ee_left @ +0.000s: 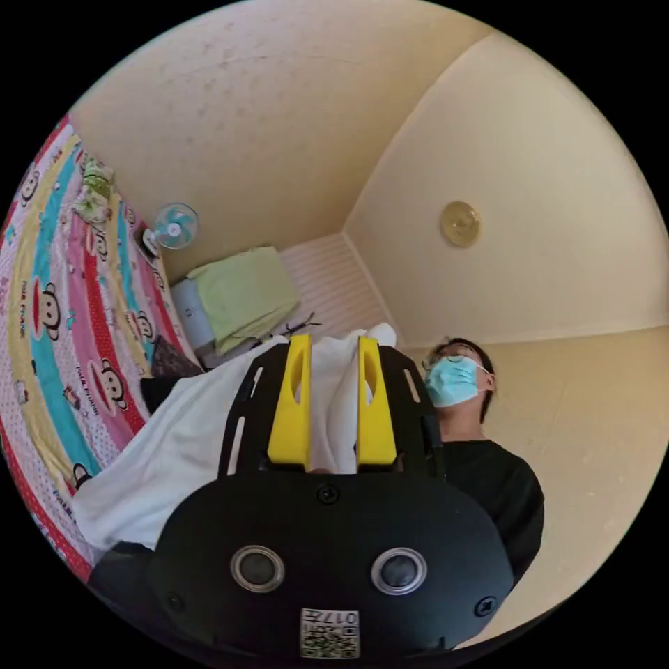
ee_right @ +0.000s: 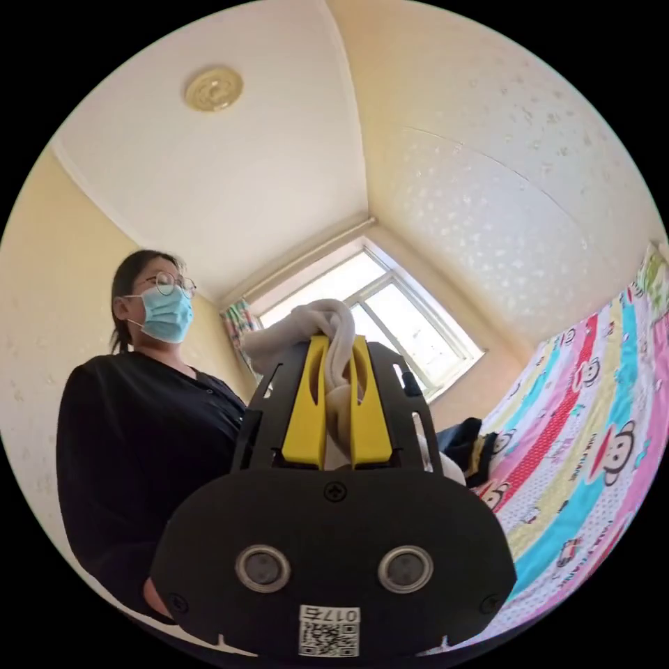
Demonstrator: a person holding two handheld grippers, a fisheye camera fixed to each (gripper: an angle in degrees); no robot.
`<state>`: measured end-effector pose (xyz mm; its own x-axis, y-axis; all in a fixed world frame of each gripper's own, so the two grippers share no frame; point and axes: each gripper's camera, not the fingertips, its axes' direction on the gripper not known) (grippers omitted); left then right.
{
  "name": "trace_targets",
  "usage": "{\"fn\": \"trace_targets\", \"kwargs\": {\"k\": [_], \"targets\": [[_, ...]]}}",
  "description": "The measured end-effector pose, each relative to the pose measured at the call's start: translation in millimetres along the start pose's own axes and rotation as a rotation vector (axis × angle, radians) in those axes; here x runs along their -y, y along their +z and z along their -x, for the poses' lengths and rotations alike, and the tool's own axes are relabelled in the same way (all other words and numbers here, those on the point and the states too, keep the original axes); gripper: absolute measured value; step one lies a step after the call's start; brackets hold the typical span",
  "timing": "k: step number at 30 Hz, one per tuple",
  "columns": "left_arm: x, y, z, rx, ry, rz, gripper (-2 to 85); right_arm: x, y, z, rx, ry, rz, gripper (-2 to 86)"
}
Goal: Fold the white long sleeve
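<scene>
Where the left gripper (ee_left: 333, 348) points upward, its yellow jaws clamp a fold of the white long sleeve (ee_left: 181, 446), which drapes down beside them toward the striped monkey-print bedspread (ee_left: 63, 327). Right gripper (ee_right: 338, 345): jaws pressed together on a bunched part of the same garment (ee_right: 306, 327). Person in black top (ee_right: 139, 446) stands just behind both.

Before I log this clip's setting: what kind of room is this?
Most likely a bedroom at home: a striped cartoon bedspread covers a bed, a window has curtains, and a small fan stands by the wall.
</scene>
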<state>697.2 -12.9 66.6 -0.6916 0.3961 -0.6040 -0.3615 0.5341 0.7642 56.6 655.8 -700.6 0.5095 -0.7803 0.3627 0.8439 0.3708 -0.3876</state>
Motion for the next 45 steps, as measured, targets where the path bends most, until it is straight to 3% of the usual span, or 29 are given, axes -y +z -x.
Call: {"fn": "trace_targets", "kwargs": {"k": [3, 7, 9, 11, 19, 24, 28, 31, 33, 37, 41, 45], "targets": [[-32.8, -46.4, 14.5, 0.125, -0.035, -0.181, 10.2, 23.8, 45.6, 29.0, -0.238, -0.103, 0.142, 4.9], [-59.3, -33.0, 12.0, 0.447, -0.014, -0.113, 11.8, 32.3, 144.6, 49.0, -0.533, -0.238, 0.369, 5.4], [-65.3, 5.4, 9.6, 0.652, 0.065, 0.04, 13.5, 36.3, 173.6, 53.6, -0.589, -0.272, 0.353, 5.3], [-68.4, 33.0, 8.0, 0.71, 0.143, 0.115, 14.6, 47.1, 192.3, 55.8, -0.592, -0.286, 0.328, 5.3], [-79.0, 151.9, 0.0, 0.771, 0.405, 0.274, 17.9, 104.9, 253.3, 136.5, -0.845, -0.55, 0.126, 5.2], [-76.6, 201.3, -10.4, 0.946, 0.554, 0.252, 18.7, 119.8, 262.0, 167.8, -0.732, -0.584, 0.068, 5.1], [-82.1, 221.9, -16.1, 0.902, 0.58, 0.293, 16.2, 122.7, 261.5, 179.5, -0.803, -0.549, -0.015, 5.0], [-95.9, 224.4, -17.3, 0.951, 0.566, 0.208, 8.3, 120.5, 267.1, 174.5, -0.805, -0.526, 0.029, 5.2], [-98.1, 208.7, -24.9, 0.998, 0.563, 0.109, 2.8, 118.5, 269.6, 170.3, -0.833, -0.511, 0.063, 5.3], [-79.9, 139.6, -53.4, 0.935, 0.456, -0.185, 1.0, 119.5, 263.9, 156.3, -1.006, -0.531, 0.166, 5.7], [-51.6, 82.7, -80.8, 0.824, 0.311, -0.286, 0.4, 119.6, 246.7, 133.8, -0.915, -0.431, 0.321, 5.6], [-69.0, 71.7, -138.1, 0.779, 0.499, -0.283, 0.3, 87.3, 198.2, 135.7, -0.764, -0.295, 0.306, 5.4]]}}
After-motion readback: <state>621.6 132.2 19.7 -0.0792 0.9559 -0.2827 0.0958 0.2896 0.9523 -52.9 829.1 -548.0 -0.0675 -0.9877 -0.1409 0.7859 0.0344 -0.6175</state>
